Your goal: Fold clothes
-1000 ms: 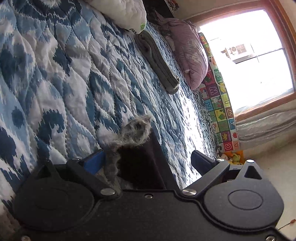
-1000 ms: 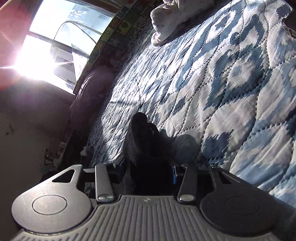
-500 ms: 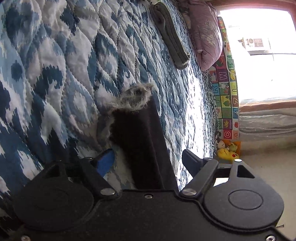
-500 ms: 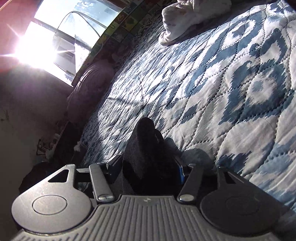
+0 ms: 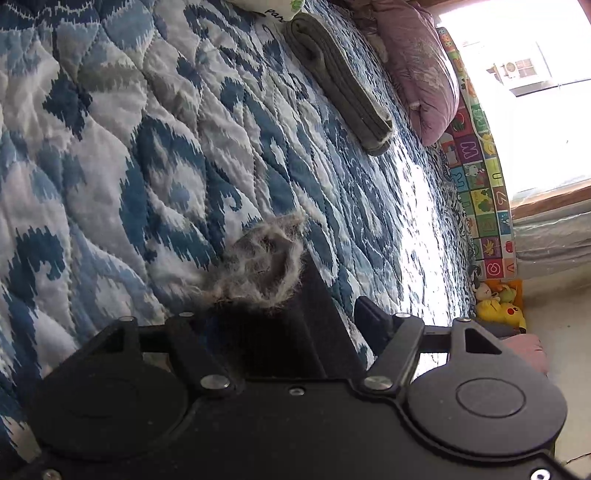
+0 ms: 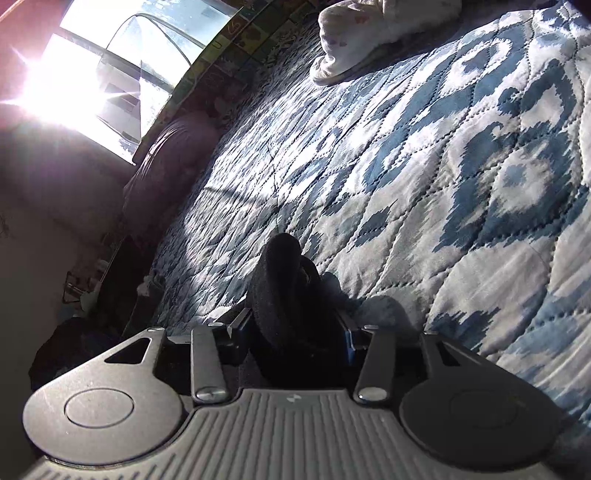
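Note:
A dark garment [image 5: 295, 332] with a frayed grey edge [image 5: 266, 266] runs between the fingers of my left gripper [image 5: 288, 314], above the blue-and-white quilt [image 5: 147, 147]. The cloth hides the left finger. The right finger [image 5: 373, 321] stands clear of it with quilt showing in the gap, so this gripper is open. In the right wrist view, my right gripper [image 6: 291, 325] is shut on a thick rolled bunch of the dark garment [image 6: 280, 273], which sticks up just over the quilt [image 6: 443, 147].
A folded olive-grey garment [image 5: 343, 96] lies further up the bed beside a purple pillow [image 5: 417, 70] and a white pillow [image 5: 266, 7]. An alphabet mat [image 5: 480, 184] lines the window side, with plush toys [image 5: 498, 306] on the floor. White bedding [image 6: 369, 37] lies at the far end.
The left gripper's view has swung, and the cloth now covers its blue left pad. The right gripper has kept its hold on the bunch and moved slightly along the quilt.

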A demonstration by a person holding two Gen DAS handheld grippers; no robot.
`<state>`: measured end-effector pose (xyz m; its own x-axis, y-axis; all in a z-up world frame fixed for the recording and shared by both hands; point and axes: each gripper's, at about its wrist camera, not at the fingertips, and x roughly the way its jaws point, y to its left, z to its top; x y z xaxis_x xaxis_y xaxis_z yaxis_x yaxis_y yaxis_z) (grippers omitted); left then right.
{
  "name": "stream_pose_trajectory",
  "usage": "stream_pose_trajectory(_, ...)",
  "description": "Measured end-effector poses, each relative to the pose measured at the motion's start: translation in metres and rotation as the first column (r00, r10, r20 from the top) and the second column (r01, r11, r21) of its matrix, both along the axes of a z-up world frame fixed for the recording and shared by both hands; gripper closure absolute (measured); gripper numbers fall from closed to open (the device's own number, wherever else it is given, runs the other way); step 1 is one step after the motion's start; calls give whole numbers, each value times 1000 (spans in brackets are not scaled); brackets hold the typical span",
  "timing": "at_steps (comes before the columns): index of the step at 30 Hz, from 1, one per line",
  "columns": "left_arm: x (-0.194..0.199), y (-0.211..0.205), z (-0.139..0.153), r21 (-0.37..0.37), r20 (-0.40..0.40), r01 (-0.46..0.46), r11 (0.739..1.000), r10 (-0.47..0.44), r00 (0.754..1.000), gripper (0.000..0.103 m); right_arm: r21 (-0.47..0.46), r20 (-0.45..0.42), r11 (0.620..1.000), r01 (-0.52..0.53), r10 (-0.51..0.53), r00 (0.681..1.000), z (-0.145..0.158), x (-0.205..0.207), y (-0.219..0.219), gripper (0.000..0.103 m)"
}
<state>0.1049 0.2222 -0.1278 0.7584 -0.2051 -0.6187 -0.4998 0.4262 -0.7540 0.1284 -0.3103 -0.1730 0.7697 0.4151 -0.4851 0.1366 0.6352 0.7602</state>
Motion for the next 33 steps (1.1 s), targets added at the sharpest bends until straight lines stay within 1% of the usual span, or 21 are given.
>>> stream_pose_trajectory(1, -1, -3, 3, 23, -16, 3, 1000, -3, 1000, 38, -6, 0, 1000, -4, 4, 1000, 1, 0, 1, 62)
stream_pose_trajectory(2, -3, -6, 5, 46, -36, 6, 999, -5, 999, 47, -12, 0, 1000, -7, 7, 1000, 2, 0, 1, 63)
stream_pose_trajectory(3, -7, -9, 5, 62, -62, 8, 998, -4, 998, 51, -11, -1, 1000, -7, 7, 1000, 1, -2, 0, 64)
stream_pose_trajectory(4, -15, -12, 4, 47, -66, 2, 999, 1, 998, 52, -3, -3, 1000, -4, 4, 1000, -1, -3, -1, 65)
stream_pose_trajectory(6, -30, -17, 1, -8, -40, 0, 1000, 0, 999, 51, 15, -3, 1000, 0, 0, 1000, -4, -5, -4, 65)
stream_pose_trajectory(7, -33, -19, 0, -15, -25, 10, 1000, -11, 1000, 50, 18, 0, 1000, -1, 1, 1000, -5, -6, -4, 66)
stream_pose_trajectory(9, -33, -21, 0, -14, -5, 19, 1000, -19, 1000, 50, 12, 2, 1000, -5, 5, 1000, -5, -6, -3, 66)
stream_pose_trajectory(12, -24, -21, -1, -8, 16, 5, 1000, -4, 1000, 50, 19, -4, 1000, -8, 8, 1000, -5, -5, -4, 66)
stream_pose_trajectory(13, -18, -22, 0, 2, 5, 12, 1000, -12, 1000, 52, 21, -5, 1000, -9, 9, 1000, -5, -5, -5, 66)
stream_pose_trajectory(14, -13, -24, 0, 15, -5, 21, 1000, -21, 1000, 71, 23, -5, 1000, -8, 8, 1000, -4, -5, -5, 66)
stream_pose_trajectory(15, -9, -27, 3, 42, -15, 37, 998, -36, 999, 83, 24, -5, 1000, -7, 7, 1000, -4, -5, -5, 66)
stream_pose_trajectory(16, -5, -30, 9, 79, -14, 52, 996, -51, 999, 89, 27, -3, 1000, -6, 6, 1000, -2, -5, -5, 67)
stream_pose_trajectory(17, -2, -32, 14, 104, -1, 63, 993, -63, 998, 91, 41, 1, 999, -3, 3, 1000, 0, -3, -6, 67)
stream_pose_trajectory(20, 13, -33, 37, 127, 78, 104, 986, -115, 990, 92, 71, 32, 997, 1, -4, 999, 13, 3, -8, 72)
stream_pose_trajectory(24, 24, -31, 76, 168, 240, 118, 979, -157, 958, 92, 113, 146, 994, 2, -19, 989, 46, 14, -12, 73)
stream_pose_trajectory(26, 21, -28, 88, 184, 291, 109, 977, -160, 943, 92, 125, 188, 992, 8, -31, 982, 59, 16, -14, 73)
stream_pose_trajectory(27, 18, -26, 87, 181, 296, 106, 978, -156, 942, 92, 129, 192, 992, 7, -31, 981, 61, 16, -15, 73)
stream_pose_trajectory(28, 14, -21, 81, 176, 290, 101, 979, -150, 945, 92, 127, 182, 992, 4, -27, 983, 59, 16, -15, 73)
stream_pose_trajectory(30, 5, -14, 59, 174, 241, 97, 980, -138, 961, 92, 89, 120, 996, -15, 4, 993, 45, 16, -11, 72)
stream_pose_trajectory(32, -2, -3, 25, 162, 124, 103, 981, -124, 985, 91, 71, 13, 996, -56, 55, 998, 19, 16, -5, 65)
stream_pose_trajectory(33, -5, 1, 7, 145, 52, 107, 984, -116, 992, 91, 64, 4, 996, -54, 54, 999, 9, 9, -3, 68)
